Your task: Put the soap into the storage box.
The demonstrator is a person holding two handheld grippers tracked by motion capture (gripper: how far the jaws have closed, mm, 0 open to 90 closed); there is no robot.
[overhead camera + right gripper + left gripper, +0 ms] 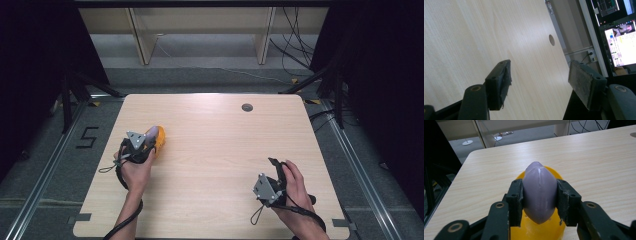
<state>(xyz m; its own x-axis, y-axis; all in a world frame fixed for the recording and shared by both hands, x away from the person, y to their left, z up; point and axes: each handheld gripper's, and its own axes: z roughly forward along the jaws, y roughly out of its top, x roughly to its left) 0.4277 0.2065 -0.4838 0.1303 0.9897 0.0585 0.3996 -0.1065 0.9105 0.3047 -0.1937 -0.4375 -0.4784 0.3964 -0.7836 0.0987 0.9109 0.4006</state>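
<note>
Left gripper (150, 141) on the left half of the worktop (215, 150), held by the person's left hand (134, 167). Its jaws are closed on a lilac soap-like bar (539, 195), pads pressed against both long sides. The bar is oval, pointed at both ends, with a raised seam along its top. It sits over a yellow dish (537, 230); I cannot tell whether bar and dish are touching. In the high view the dish shows as an orange-yellow shape (160, 142) just past the gripper, with the bar's pale tip (152, 132) on top.

Right gripper (276, 167) near the worktop's front right corner, well apart from the left one, in the person's right hand (295, 192). Jaws spread wide, nothing between them; bare wood below in the right gripper view, tilted steeply. Worn grey pad (582, 83) on the far jaw.

Round cable hole (247, 107) near the worktop's back edge. Lit screens (621, 47) beyond the worktop's edge in the right gripper view. Black cables trail from both grippers toward the front edge
</note>
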